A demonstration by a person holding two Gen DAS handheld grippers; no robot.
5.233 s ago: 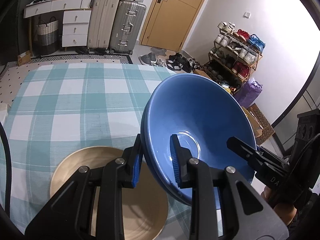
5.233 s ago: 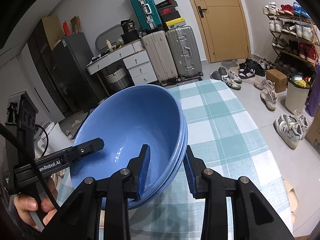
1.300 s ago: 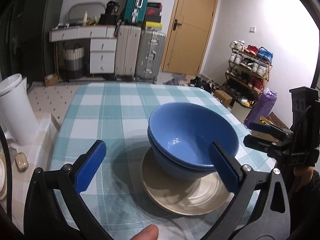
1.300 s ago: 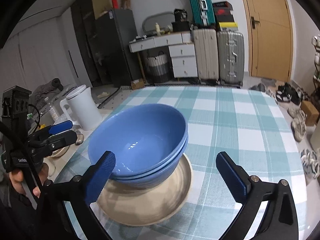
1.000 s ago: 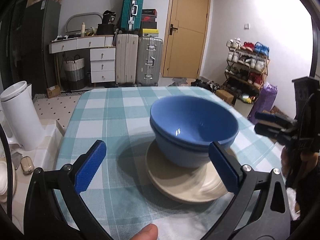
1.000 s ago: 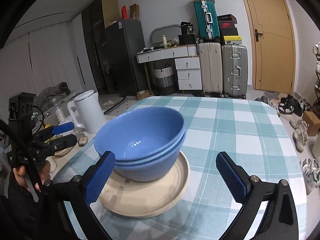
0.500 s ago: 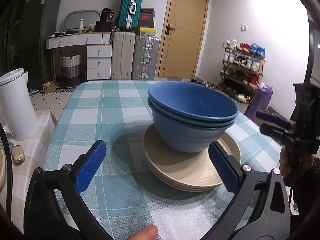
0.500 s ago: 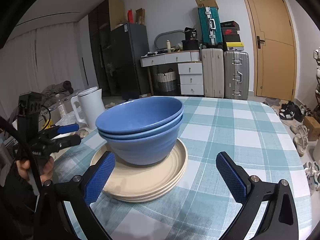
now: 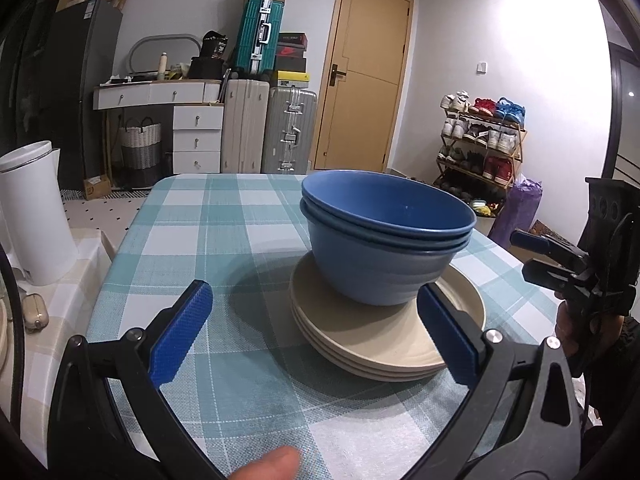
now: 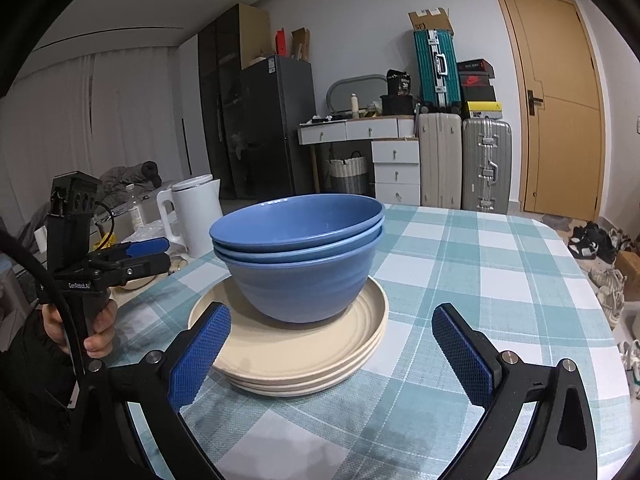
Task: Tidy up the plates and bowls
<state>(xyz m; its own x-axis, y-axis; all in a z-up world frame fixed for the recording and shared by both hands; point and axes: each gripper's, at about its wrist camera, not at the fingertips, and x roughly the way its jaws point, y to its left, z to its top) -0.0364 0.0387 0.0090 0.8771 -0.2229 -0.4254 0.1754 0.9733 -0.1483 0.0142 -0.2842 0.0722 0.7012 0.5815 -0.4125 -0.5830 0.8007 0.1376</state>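
A: Bowls [image 9: 384, 240] first. What do they look like?

B: Blue, matte, deep w/ round sides. Nested, rims showing as stacked lips. Count looks like 3 in the right wrist view [image 10: 298, 252], maybe 2 rims + base, can't be sure. Top one is empty inside, small glints on the inner wall.

A: Where are they?

B: Upright on a stack of plates [image 9: 384, 340], roughly centred. Plates are beige/cream, flat w/ a raised rim, 3 edges visible at the near side. Right view shows the same pile [image 10: 296, 356]. Whole stack sits on the table [image 9: 224, 248], teal & white checked cloth, toward the near end.

A: Left gripper [image 9: 314, 336]?

B: Fingers spread wide, blue pads, nothing between them. Low, near the table edge, aimed at the stack; right pad overlaps the plate rim in view, contact can't tell. A fingertip [image 9: 268, 464] shows at the bottom of frame.

A: Right gripper [image 10: 330, 356]?

B: Same, pads wide apart, holding nothing, plate pile seen between them. Not touching bowls.

A: Other stuff?

B: White kettle [image 10: 192, 216] off the table's left side on a lower surface. Suitcases [image 9: 268, 136] & door [image 9: 360, 88] at the back, shoe rack [image 9: 480, 140] on the right.
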